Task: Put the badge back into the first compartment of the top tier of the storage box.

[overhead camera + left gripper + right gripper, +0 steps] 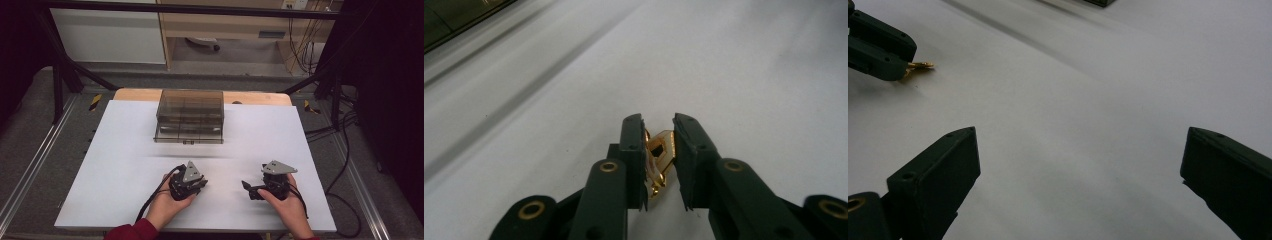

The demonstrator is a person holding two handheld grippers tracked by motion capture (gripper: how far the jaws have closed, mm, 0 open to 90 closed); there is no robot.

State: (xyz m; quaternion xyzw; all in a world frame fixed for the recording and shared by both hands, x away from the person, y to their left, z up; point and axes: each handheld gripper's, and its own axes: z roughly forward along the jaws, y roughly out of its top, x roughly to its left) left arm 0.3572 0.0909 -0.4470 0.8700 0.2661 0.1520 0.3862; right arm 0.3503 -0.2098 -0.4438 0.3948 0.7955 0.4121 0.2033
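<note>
Gold metal clip (pixel 659 155) sits between the jaws of the left gripper (pixel 659 137), which clamp it above the white bench (pixel 125 150); the right gripper (pixel 1078 165), jaws wide apart, is empty.

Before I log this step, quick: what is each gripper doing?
Left gripper: shut on a small gold metal piece.
Right gripper: open, nothing between its jaws.

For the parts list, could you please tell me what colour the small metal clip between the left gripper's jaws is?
Shiny gold small metal clip, clearest in the left gripper view.
</note>
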